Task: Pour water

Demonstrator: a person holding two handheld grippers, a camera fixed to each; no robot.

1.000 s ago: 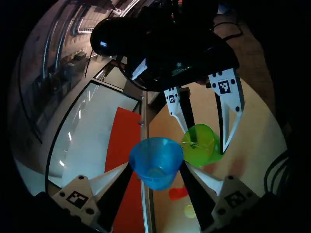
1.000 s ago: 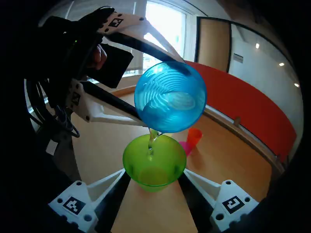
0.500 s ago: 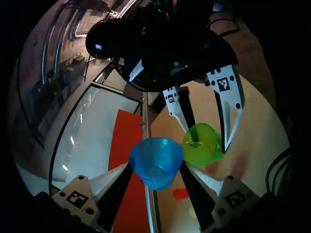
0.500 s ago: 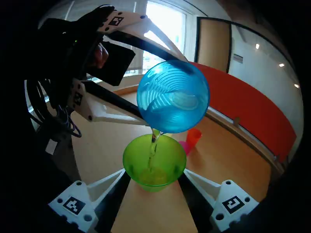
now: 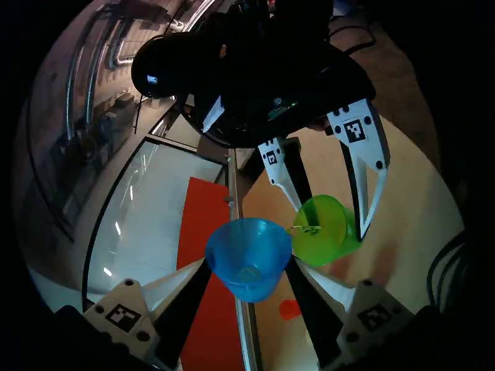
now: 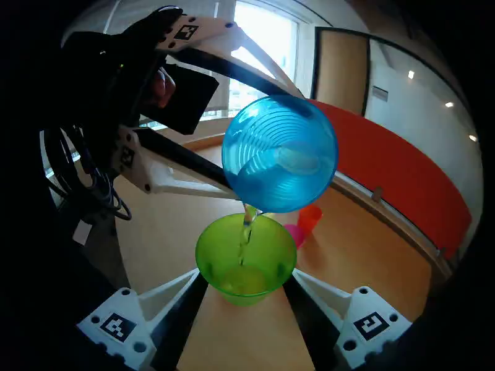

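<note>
Right gripper view: left fingers [image 6: 179, 179] grip tilted blue cup [image 6: 279, 154] directly above green cup [image 6: 246, 260], gripped by right fingers [image 6: 166, 292].

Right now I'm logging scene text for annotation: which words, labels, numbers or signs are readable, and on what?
No readable words or numbers.
Square markers on left gripper and right gripper: black-and-white patterns, no letters.
White tag on the right gripper's body: too small to read.
Blue cup, green cup: no print visible.
</note>
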